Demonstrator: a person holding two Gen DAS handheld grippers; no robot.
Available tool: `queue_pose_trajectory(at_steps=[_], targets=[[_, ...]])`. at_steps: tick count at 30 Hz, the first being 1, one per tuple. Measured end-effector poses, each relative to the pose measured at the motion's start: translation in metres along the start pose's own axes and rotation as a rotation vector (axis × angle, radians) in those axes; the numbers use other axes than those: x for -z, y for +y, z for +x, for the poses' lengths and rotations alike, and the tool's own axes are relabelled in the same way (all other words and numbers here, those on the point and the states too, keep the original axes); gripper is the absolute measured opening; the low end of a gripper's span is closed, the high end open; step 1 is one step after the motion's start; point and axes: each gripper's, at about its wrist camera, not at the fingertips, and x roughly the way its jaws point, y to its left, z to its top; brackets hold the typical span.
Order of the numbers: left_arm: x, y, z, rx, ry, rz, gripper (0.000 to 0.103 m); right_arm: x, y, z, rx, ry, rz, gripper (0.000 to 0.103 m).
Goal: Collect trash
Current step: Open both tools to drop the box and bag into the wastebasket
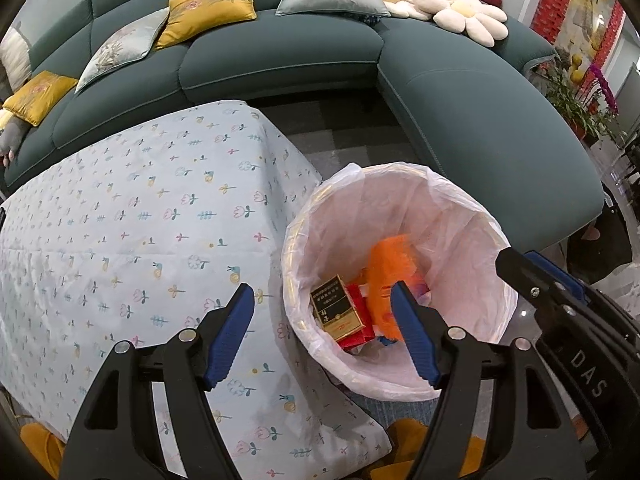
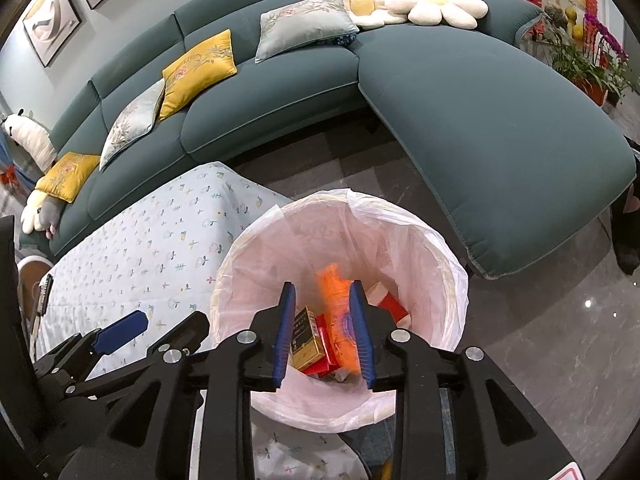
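Observation:
A bin with a white liner (image 1: 460, 216) (image 2: 424, 240) stands on the floor beside the table. Inside lie a gold box (image 1: 338, 306) (image 2: 306, 338), red packs (image 1: 356, 300) (image 2: 394, 306) and an orange wrapper (image 1: 386, 266) (image 2: 334, 284) that looks blurred, as if falling. My left gripper (image 1: 322, 300) is open and empty, spanning the table edge and the bin's near rim. My right gripper (image 2: 322, 294) is open and empty directly above the bin. The right gripper shows at the right of the left wrist view (image 1: 532, 276); the left gripper shows at the left of the right wrist view (image 2: 132, 330).
A low table with a floral cloth (image 1: 140, 220) (image 2: 152, 248) stands left of the bin. A teal sectional sofa (image 1: 280, 52) (image 2: 480, 112) with cushions curves behind and to the right. Potted plants (image 2: 580, 60) stand at the far right. Glossy grey floor (image 2: 560, 340) lies right of the bin.

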Motion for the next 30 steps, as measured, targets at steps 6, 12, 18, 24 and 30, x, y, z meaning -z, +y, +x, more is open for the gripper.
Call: queue_pose_trajectory(at_steps=[6, 12, 18, 24, 30], targets=[[0.007, 0.007, -0.006, -0.016, -0.013, -0.004, 0.067, 0.005, 0.004, -0.005, 0.020, 0.004, -0.024, 0.035], [0.016, 0.014, -0.013, -0.033, -0.021, -0.004, 0.067, 0.018, 0.013, -0.015, 0.051, 0.000, -0.077, 0.046], [0.027, 0.022, -0.020, -0.051, -0.025, -0.003, 0.067, 0.029, 0.019, -0.025, 0.051, -0.008, -0.094, 0.057], [0.041, 0.028, -0.028, -0.082, -0.043, 0.000, 0.076, 0.044, 0.026, -0.030, 0.076, -0.016, -0.114, 0.068], [0.055, 0.032, -0.030, -0.099, -0.036, 0.006, 0.078, 0.058, 0.028, -0.032, 0.106, -0.021, -0.136, 0.076]])
